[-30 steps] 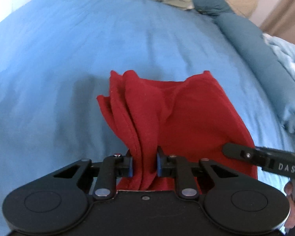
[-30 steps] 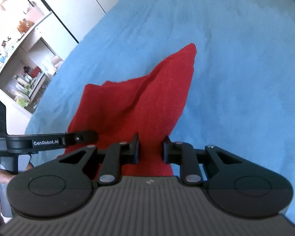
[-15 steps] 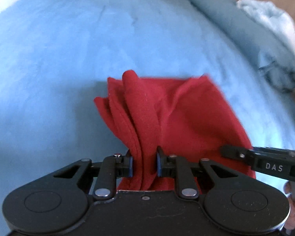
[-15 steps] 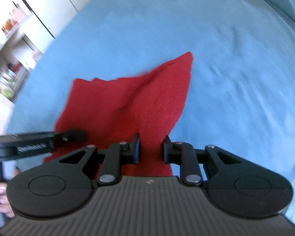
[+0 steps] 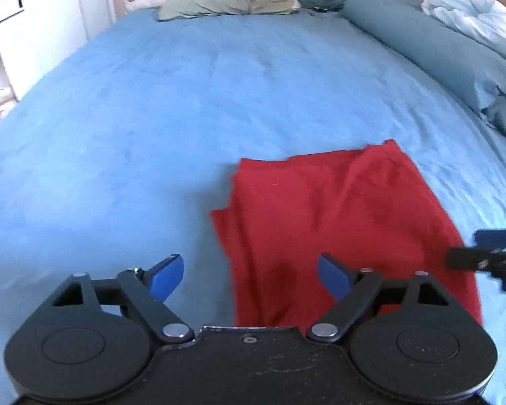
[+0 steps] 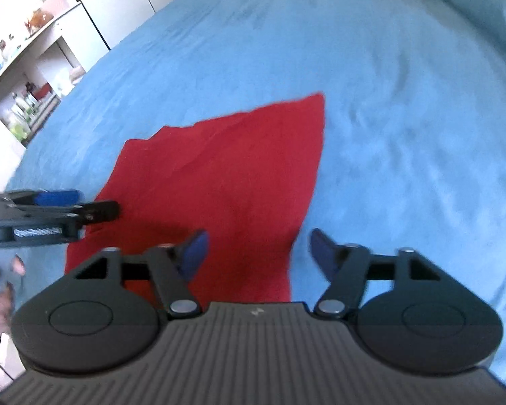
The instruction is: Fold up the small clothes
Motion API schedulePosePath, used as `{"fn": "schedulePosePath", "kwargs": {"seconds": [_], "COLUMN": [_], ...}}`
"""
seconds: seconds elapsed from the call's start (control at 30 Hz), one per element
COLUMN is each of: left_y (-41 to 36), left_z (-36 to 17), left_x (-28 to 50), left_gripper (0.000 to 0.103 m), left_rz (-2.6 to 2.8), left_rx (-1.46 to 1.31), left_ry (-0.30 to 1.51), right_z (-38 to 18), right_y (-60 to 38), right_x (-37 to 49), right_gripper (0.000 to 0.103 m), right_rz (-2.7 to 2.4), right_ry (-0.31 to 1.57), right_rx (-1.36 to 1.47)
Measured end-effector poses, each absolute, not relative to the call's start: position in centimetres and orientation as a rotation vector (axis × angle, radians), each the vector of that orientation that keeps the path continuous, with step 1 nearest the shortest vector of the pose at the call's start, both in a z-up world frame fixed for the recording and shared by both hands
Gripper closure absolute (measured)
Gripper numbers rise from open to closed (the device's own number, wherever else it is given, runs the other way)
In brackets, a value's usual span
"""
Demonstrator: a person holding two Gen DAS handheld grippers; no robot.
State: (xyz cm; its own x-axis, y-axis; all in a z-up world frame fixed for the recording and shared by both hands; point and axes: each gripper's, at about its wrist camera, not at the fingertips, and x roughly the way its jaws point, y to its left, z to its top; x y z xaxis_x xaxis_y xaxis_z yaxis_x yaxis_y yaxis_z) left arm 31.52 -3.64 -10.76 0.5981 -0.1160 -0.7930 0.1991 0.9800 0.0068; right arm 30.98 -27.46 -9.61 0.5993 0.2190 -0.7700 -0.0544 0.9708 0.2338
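Note:
A small red garment (image 5: 337,216) lies folded and flat on the blue bed sheet (image 5: 185,108). My left gripper (image 5: 249,278) is open, empty, and hovers over the garment's near left edge. My right gripper (image 6: 258,251) is open and empty above the garment's (image 6: 226,182) near right edge. The right gripper's tips show at the right edge of the left wrist view (image 5: 482,253). The left gripper shows at the left edge of the right wrist view (image 6: 50,212).
Pillows (image 5: 229,0) lie at the head of the bed. A rolled teal duvet (image 5: 431,50) and a pale blue blanket (image 5: 472,17) run along the right side. White shelves with small items (image 6: 23,77) stand left of the bed.
Both grippers were shut on the lifted red garment. They have opened and let it go, and it now lies flat on the bed. Both grippers have pulled back slightly.

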Motion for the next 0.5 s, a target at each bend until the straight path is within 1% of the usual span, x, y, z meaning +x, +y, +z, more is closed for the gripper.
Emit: {"fn": "schedulePosePath", "kwargs": {"seconds": [0.1,0.2,0.3,0.37,0.5], "left_y": [-2.8,-1.9,-1.0,-0.7,-0.8], "left_z": [-11.8,-13.5,-15.4,-15.9,-17.1], "left_x": [31.0,30.5,29.9,29.5,29.1], "left_gripper": [0.013,0.012,0.008,0.003,0.002], "left_rz": [-0.157,-0.136,-0.130,-0.116,-0.104], "left_rx": [0.108,0.106,0.084,0.089,0.064], "left_ry": [0.925,0.911,0.873,0.833,0.764], "right_z": [-10.0,-11.9,-14.9,-15.9,-16.5], "right_y": [-28.1,-28.8,-30.1,-30.5,-30.2], "right_x": [30.5,30.5,30.1,29.5,28.4], "right_gripper": [0.013,0.013,0.012,0.009,0.008], "right_rz": [0.105,0.041,0.039,0.051,0.061], "right_ry": [0.894,0.874,0.866,0.822,0.742], "right_rx": [0.186,0.181,0.230,0.243,0.209]}}
